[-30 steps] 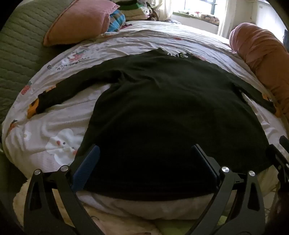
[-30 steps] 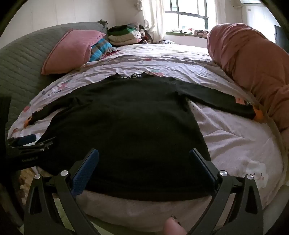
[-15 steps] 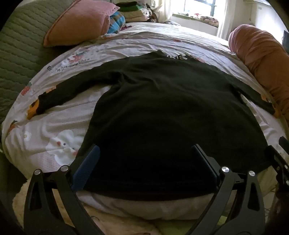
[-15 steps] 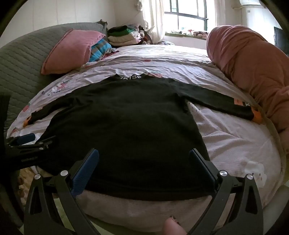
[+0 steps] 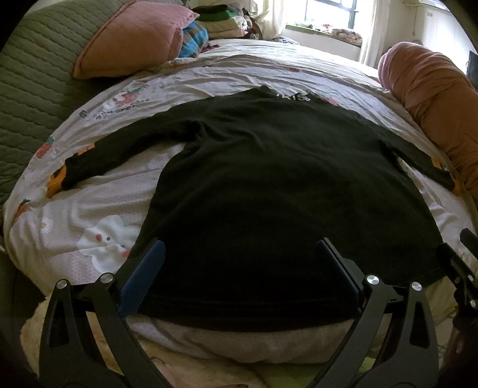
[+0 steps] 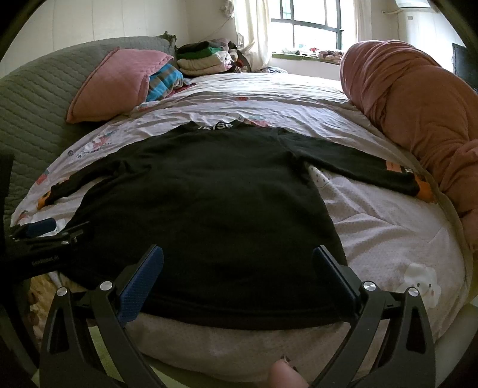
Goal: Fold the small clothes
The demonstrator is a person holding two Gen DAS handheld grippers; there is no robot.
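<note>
A black long-sleeved top (image 5: 269, 185) lies spread flat, sleeves out to both sides, on my bed's cartoon-print quilt (image 5: 98, 215), its hem at the near edge and its lettered collar toward the window (image 6: 310, 27). My left tongs (image 5: 239, 262) hover over the hem's left half, fingers spread wide and gripping nothing; my right tongs (image 6: 237, 262) hang likewise released over the hem's right half. The left camera takes in the whole left sleeve (image 5: 125, 149), ending at an orange cuff, and a white cloud figure (image 5: 107, 241) printed just beside the top's left edge; the right tongs show there only as a dark sliver at the frame's right edge. The right camera gives the fuller right sleeve (image 6: 358, 167) with its orange cuff just beside a rolled pink blanket (image 6: 418, 119), and catches my left tongs from the side at the hem's left corner. It also shows a fingertip (image 6: 285, 374) at the bottom edge. Both views take in the pink pillow (image 6: 119, 80) against the green quilted headboard (image 5: 30, 74), with a pile of folded clothes (image 6: 203, 58) behind.
</note>
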